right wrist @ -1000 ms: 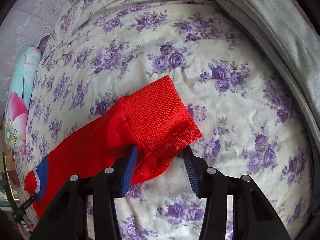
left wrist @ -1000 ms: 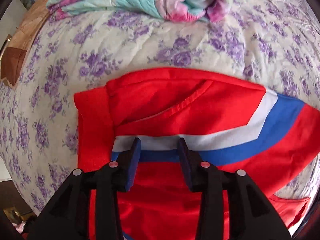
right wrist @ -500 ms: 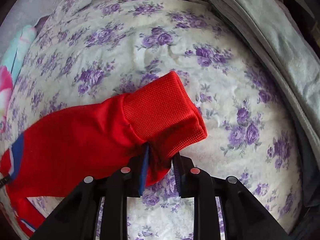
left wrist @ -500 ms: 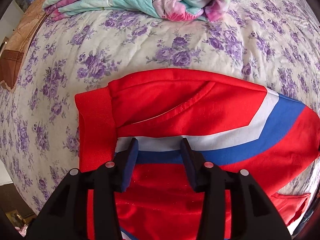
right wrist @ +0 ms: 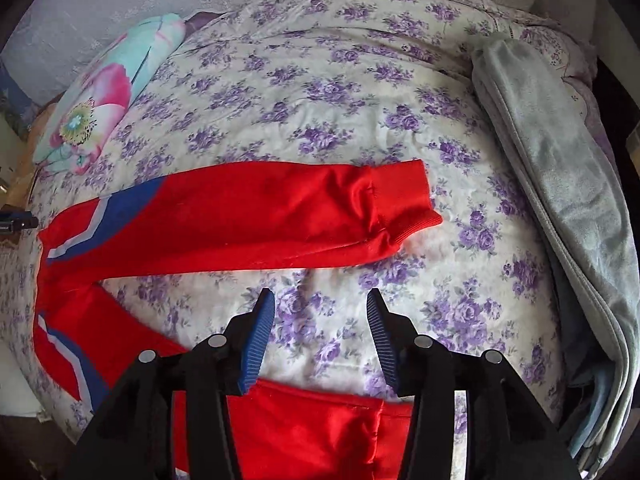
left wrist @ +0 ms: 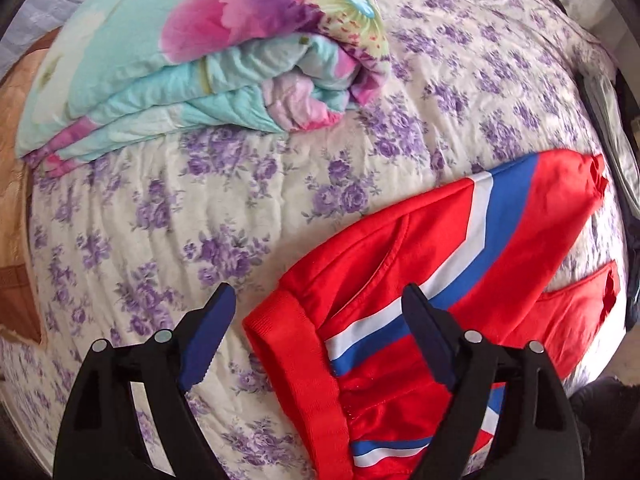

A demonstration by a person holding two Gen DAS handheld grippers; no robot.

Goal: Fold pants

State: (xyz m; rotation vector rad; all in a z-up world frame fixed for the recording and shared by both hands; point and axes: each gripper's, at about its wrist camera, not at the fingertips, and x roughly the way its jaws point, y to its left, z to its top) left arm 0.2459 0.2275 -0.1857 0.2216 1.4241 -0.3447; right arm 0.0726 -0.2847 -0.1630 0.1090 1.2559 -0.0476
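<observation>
Red pants point(right wrist: 248, 220) with blue and white stripes lie spread on a bed with a purple-flowered sheet point(right wrist: 320, 100). In the right wrist view one leg lies flat across the middle, its ribbed cuff point(right wrist: 404, 200) to the right; the other leg point(right wrist: 312, 428) lies under my right gripper point(right wrist: 320, 328), which is open and empty above the sheet between the legs. In the left wrist view the waistband point(left wrist: 296, 364) and striped hip point(left wrist: 460, 264) lie at the lower right. My left gripper point(left wrist: 316, 332) is wide open and empty, straddling the waistband corner.
A folded turquoise and pink floral quilt point(left wrist: 200, 60) lies at the head of the bed, also seen in the right wrist view point(right wrist: 104, 92). A folded grey blanket point(right wrist: 560, 200) runs along the bed's right side. A brown wooden edge point(left wrist: 16, 240) borders the left.
My right gripper let go of the cuff, opened and pulled back; the leg now lies flat. My left gripper opened wider and shifted left to the waistband corner.
</observation>
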